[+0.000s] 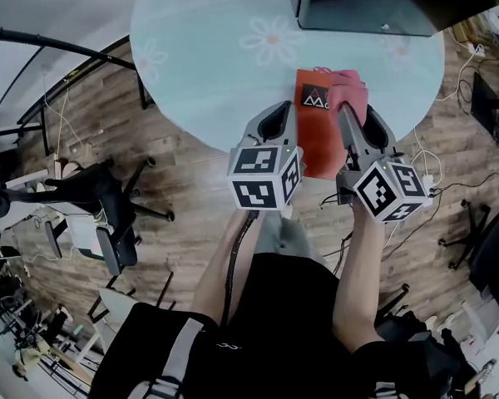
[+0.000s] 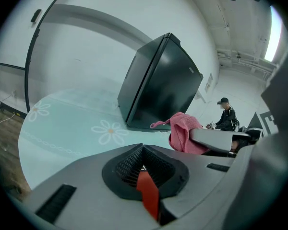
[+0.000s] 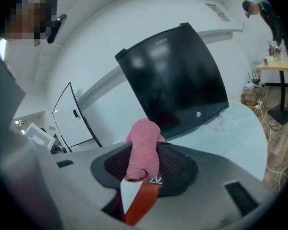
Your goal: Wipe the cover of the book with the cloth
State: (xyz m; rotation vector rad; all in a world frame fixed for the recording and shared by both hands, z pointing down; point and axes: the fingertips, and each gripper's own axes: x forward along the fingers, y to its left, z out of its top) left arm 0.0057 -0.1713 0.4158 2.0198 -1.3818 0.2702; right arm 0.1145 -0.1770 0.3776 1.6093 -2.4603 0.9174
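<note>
One red book (image 1: pixel 318 144) lies at the near edge of the one round table (image 1: pixel 208 48). Of the two grippers, the left gripper (image 1: pixel 284 113) is clamped on the book's left edge, and the right gripper (image 1: pixel 351 110) pinches the single pink cloth (image 1: pixel 348 88) against the cover

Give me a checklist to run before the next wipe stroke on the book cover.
1. Cloth gripped: ok, the right hand-held gripper is shut on the pink cloth.
2. Book steadied: ok, the left hand-held gripper is shut on the left edge of the book.
3. Cloth pressing on the cover: cannot tell.
4. Book fully on the table: not ok, its near end juts past the rim.
5. Stroke room: ok, the black box stands apart, beyond the book.
</note>
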